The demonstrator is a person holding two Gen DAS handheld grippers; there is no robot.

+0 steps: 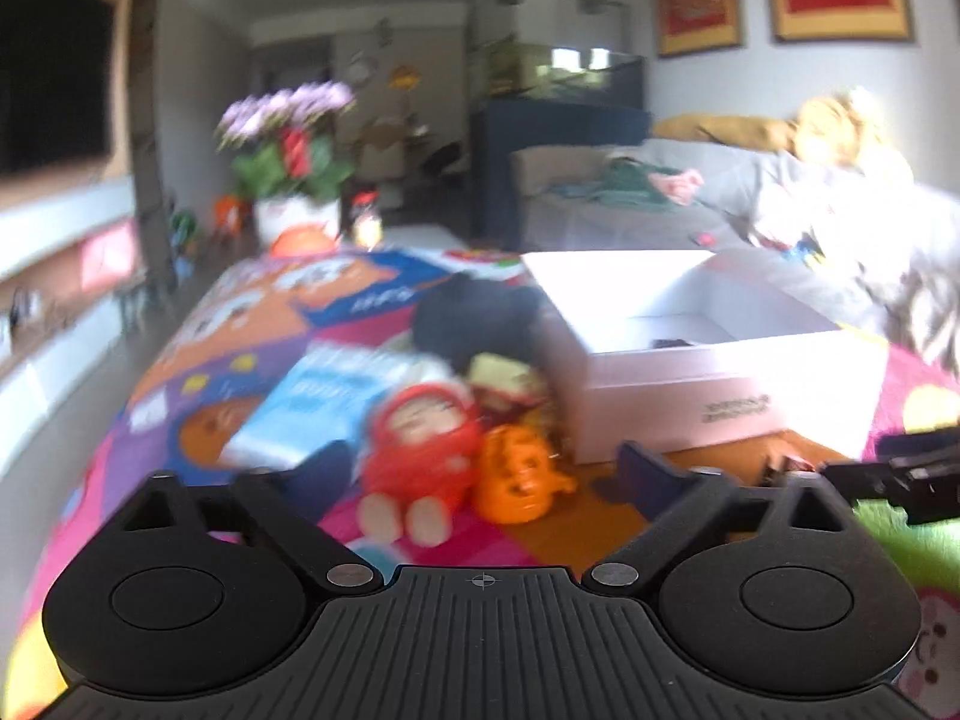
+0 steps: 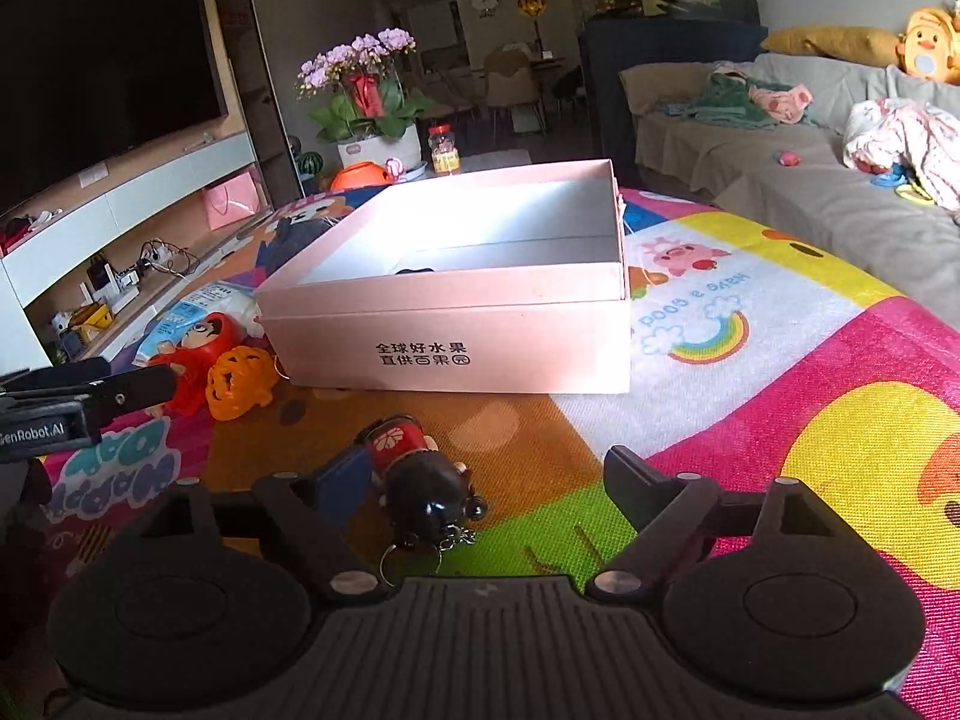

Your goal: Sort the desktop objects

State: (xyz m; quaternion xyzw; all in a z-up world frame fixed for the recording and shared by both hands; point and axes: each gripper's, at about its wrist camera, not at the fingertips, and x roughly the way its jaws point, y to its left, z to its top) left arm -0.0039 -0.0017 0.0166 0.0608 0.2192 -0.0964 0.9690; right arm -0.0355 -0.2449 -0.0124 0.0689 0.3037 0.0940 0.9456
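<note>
An open pink box [image 2: 456,324] sits on a colourful play mat; it also shows in the left wrist view [image 1: 708,372], with a dark item inside. My right gripper [image 2: 480,474] is open, and a black-and-red doll keychain [image 2: 414,474] lies on the mat between its fingers, close to the left one. My left gripper [image 1: 480,468] is open and empty, just before a red doll [image 1: 420,450] and an orange pumpkin toy [image 1: 522,480]. Both toys also show in the right wrist view, the doll [image 2: 201,354] and the pumpkin [image 2: 240,381] left of the box. The left wrist view is blurred.
A blue-white packet [image 1: 324,402] and a dark cloth object [image 1: 474,318] lie beyond the toys. The left gripper's body [image 2: 72,402] shows at the right view's left edge. A sofa [image 2: 810,180] stands to the right, a TV cabinet [image 2: 120,204] to the left, and a flower pot [image 2: 372,120] beyond.
</note>
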